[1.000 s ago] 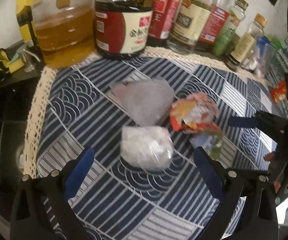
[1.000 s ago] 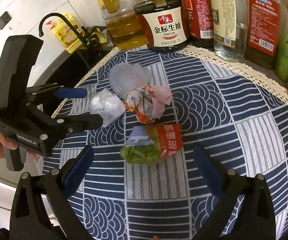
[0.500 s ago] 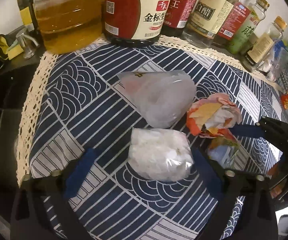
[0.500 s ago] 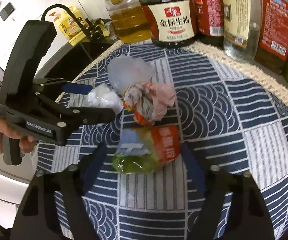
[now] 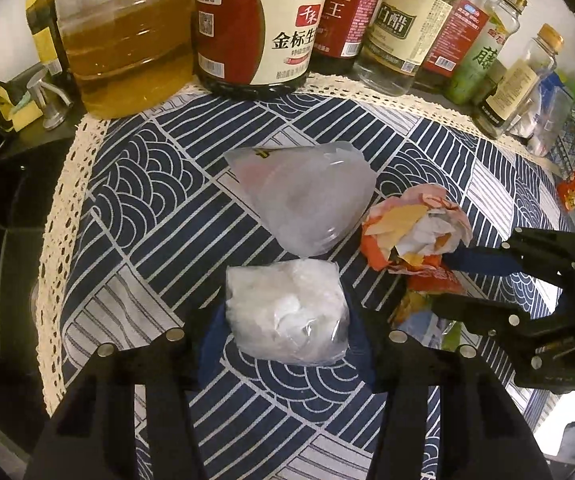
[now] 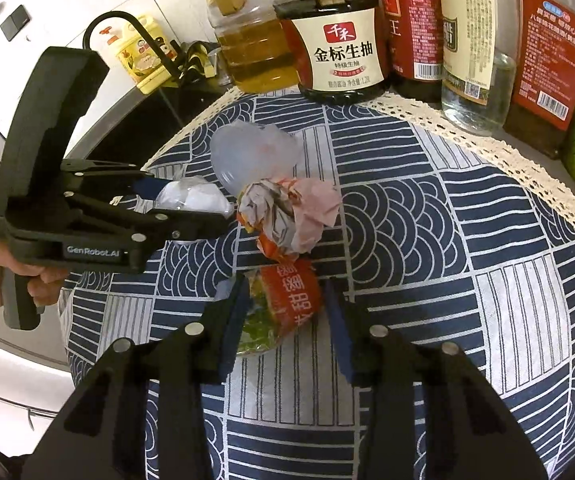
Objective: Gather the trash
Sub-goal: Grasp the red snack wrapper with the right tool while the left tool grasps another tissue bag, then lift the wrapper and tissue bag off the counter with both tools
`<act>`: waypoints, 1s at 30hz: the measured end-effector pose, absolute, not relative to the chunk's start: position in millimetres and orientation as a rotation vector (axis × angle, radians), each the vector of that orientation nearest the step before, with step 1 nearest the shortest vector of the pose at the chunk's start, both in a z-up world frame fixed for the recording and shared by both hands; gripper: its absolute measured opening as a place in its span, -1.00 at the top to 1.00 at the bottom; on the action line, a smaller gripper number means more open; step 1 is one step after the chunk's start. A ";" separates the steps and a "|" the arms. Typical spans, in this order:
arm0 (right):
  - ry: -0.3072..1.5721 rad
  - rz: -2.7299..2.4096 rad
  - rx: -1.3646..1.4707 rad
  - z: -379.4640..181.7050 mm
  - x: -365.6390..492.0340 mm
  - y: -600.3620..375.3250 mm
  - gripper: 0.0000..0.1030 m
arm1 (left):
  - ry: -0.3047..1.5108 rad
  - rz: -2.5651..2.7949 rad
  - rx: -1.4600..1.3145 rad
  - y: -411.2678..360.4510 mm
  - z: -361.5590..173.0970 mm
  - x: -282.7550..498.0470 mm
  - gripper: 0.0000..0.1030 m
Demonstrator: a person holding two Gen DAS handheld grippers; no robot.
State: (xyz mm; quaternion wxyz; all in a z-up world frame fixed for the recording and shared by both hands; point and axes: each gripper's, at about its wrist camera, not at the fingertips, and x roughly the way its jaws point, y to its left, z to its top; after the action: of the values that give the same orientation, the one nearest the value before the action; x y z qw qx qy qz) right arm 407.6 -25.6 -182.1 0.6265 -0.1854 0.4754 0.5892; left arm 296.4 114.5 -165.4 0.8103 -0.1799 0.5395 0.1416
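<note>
Take the crumpled paper wad in the middle of the patterned cloth as your landmark. Left of it, your left claw is closing around the white bag, a clear film pouch stuffed with tissue; its pads sit at the bag's sides and look to be just touching. Judge it feather-light, soft and slippery, so take it across the fat middle, where the stuffing gives the pads something to bite. Behind the wad lies a frosted, cone-shaped bag, limp and untouched. The wad itself is stiff creased paper, pink and orange. Just in front of it, your right claw is closing on the snack wrapper, glossy red and green foil. It should crush and crackle; pinch its bunched centre, not a loose edge.
</note>
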 end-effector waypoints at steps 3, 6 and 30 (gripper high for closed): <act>1.088 1.339 -0.438 -184.2 405.2 -26.3 -0.31 | 1.149 0.301 -0.384 112.1 -163.2 296.0 0.02; 1.069 1.354 -0.462 -186.1 397.7 -26.3 -0.50 | 1.142 0.303 -0.386 111.3 -161.2 294.3 0.02; 1.070 1.439 -0.442 -173.1 366.5 -35.9 0.46 | 1.094 0.322 -0.423 102.0 -145.7 258.5 0.02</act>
State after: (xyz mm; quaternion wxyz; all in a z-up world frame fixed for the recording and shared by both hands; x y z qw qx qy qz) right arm 366.5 -35.9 -173.1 0.6030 -0.1907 0.4621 0.6217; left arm 258.5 102.0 -145.7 0.8206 -0.1988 0.5140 0.1513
